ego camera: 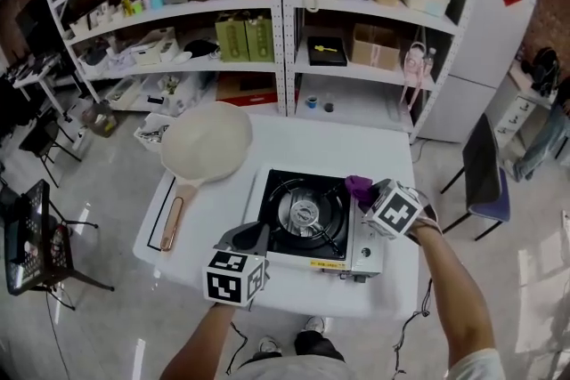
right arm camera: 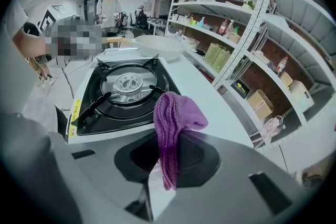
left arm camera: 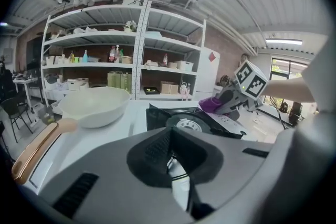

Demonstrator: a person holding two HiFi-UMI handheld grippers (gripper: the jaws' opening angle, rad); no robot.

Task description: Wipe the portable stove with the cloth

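The right gripper (right arm camera: 169, 168) is pinching the purple cloth (right arm camera: 176, 115) between its closed jaws. The cloth is bunching up above them, over the right side of the portable stove (ego camera: 307, 218), just beside the burner. The left gripper (left arm camera: 176, 165) is pressing its jaws together on nothing, at the stove's near left corner. The stove is sitting on the white table (ego camera: 374, 147) — a pale pan (ego camera: 205, 141) is lying to its left.

The cloth (right arm camera: 173, 128) is purple, the stove (ego camera: 307, 214) black-topped and silver, the pan (ego camera: 207, 142) cream with a tan handle, the desk (ego camera: 356, 147) white, and the left hand-held gripper (ego camera: 252, 238) and right hand-held gripper (ego camera: 367, 194) grey with black-and-white square markers.
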